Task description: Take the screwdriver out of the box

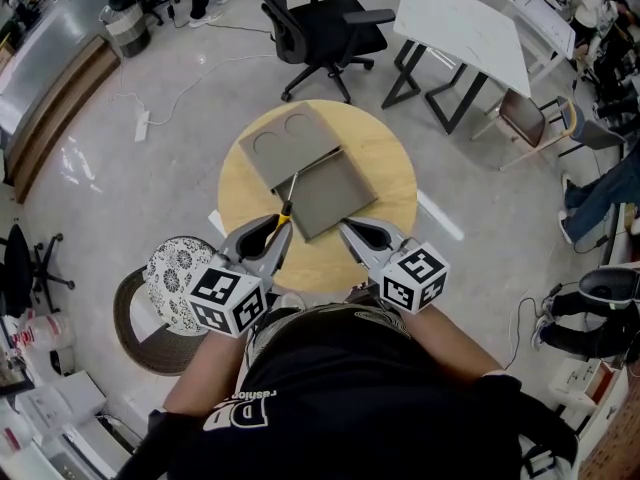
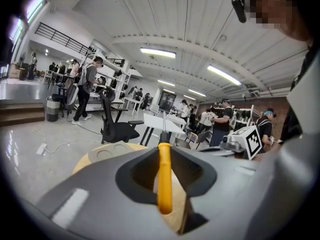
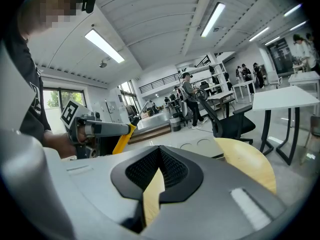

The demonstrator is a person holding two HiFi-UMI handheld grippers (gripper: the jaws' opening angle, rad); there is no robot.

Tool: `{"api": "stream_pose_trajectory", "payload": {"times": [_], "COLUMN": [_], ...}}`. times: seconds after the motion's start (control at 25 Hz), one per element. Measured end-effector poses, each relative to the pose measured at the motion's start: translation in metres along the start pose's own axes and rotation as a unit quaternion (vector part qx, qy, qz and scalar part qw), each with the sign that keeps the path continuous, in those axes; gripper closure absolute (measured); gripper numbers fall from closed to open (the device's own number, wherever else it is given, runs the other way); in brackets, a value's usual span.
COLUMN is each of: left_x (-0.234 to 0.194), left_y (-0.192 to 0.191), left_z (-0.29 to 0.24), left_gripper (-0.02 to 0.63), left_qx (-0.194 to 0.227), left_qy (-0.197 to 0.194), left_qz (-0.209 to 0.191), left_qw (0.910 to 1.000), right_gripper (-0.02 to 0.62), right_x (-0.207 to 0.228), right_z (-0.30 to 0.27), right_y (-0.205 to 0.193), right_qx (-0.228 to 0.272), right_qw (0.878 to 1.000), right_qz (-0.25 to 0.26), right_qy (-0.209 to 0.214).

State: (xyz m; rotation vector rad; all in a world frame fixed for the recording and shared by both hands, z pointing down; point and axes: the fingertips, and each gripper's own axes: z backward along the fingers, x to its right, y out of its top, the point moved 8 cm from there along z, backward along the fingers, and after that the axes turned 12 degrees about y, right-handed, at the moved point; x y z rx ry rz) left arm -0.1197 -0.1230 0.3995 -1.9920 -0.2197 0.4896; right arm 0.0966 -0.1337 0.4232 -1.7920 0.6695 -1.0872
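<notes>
A grey box lies open on the round wooden table, its lid with two round recesses folded back to the far left. My left gripper is shut on the yellow handle of the screwdriver, whose thin shaft reaches over the box's left edge. In the left gripper view the screwdriver's handle stands clamped between the jaws of that gripper, shaft pointing away. My right gripper hovers at the box's near corner, shut on nothing. The right gripper view shows that gripper with its jaws together.
A black office chair and a white desk stand beyond the table. A stool with a patterned cushion is at the near left, and a power strip lies on the floor. Several people stand far off.
</notes>
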Motion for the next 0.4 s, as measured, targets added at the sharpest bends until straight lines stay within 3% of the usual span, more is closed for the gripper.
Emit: {"api": "stream_pose_trajectory", "payload": {"times": [0.4], "left_x": [-0.0036], "left_y": [-0.0003], "left_z": [-0.0025], "left_gripper": [0.471], "left_qx": [-0.004], "left_qy": [0.004], "left_qz": [0.001], "left_qw": [1.0], "right_gripper": [0.599], "right_x": [0.0014], "right_z": [-0.0047], "right_y": [-0.0009], "right_qx": [-0.004], "right_qw": [1.0], "right_qz": [-0.001], "right_qy": [0.0]}}
